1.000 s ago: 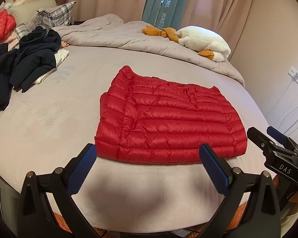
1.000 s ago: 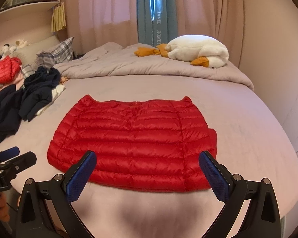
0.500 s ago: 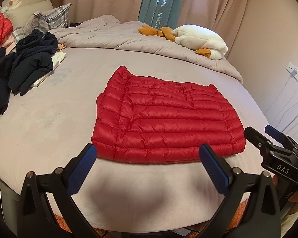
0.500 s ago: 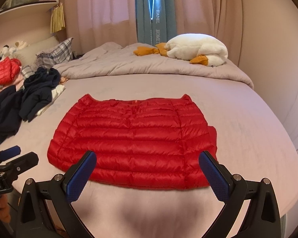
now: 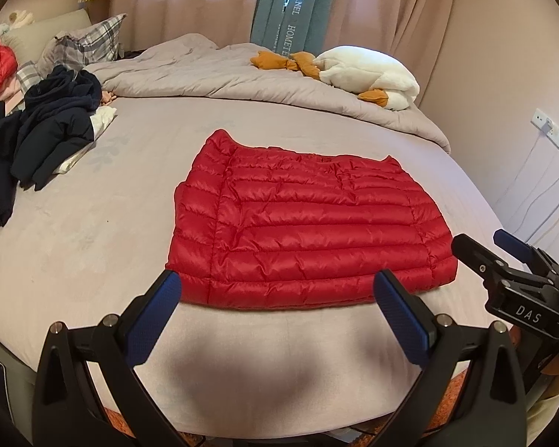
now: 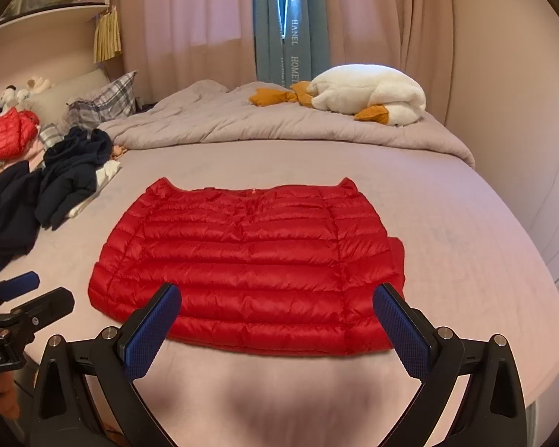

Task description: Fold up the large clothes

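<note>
Red down jacket (image 6: 246,260) lies flat on the bed (image 6: 466,260), sleeves apparently tucked underneath.
Left gripper (image 5: 279,298) and right gripper (image 6: 277,307) hover at its near hem, fingers spread wide, grasping nothing; both handles are cut off below.

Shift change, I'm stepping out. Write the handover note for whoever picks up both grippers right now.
Left gripper: open, holding nothing, poised over the near bed edge.
Right gripper: open, holding nothing, at the near hem.
Red down jacket: flat on the bed, sleeves apparently tucked in, collar toward the far side, a bit of fabric sticking out at its right edge.
Done: laid out into a rectangle.
Left: probably fold it in half, then take the dark clothes piled at the left.
</note>
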`<state>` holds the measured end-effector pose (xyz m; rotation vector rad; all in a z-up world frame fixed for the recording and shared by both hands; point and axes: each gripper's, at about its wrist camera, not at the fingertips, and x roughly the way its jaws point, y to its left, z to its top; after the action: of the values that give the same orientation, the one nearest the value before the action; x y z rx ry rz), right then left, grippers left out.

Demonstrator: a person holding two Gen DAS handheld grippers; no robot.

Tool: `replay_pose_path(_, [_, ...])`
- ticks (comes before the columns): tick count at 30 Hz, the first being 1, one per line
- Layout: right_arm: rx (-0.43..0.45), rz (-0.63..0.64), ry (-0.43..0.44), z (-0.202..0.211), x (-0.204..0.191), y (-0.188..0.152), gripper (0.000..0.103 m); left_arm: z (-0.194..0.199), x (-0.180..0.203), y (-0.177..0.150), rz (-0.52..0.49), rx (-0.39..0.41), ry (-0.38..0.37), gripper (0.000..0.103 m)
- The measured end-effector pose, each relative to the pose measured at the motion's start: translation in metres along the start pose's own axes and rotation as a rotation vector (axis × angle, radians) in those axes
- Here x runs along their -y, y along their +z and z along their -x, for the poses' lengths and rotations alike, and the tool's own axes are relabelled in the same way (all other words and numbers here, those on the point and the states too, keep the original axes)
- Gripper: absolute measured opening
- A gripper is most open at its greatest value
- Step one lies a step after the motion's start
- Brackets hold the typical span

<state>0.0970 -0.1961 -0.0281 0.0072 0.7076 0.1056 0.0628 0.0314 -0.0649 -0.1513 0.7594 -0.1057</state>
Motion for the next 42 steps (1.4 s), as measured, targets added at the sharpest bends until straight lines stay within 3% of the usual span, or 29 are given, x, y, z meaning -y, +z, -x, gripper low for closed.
replay_pose_path(42, [-0.013,-0.034,-0.027,0.000,0.012,-0.006,0.102,-0.006,0.012,-0.002,-0.028,-0.020,-0.005,0.103])
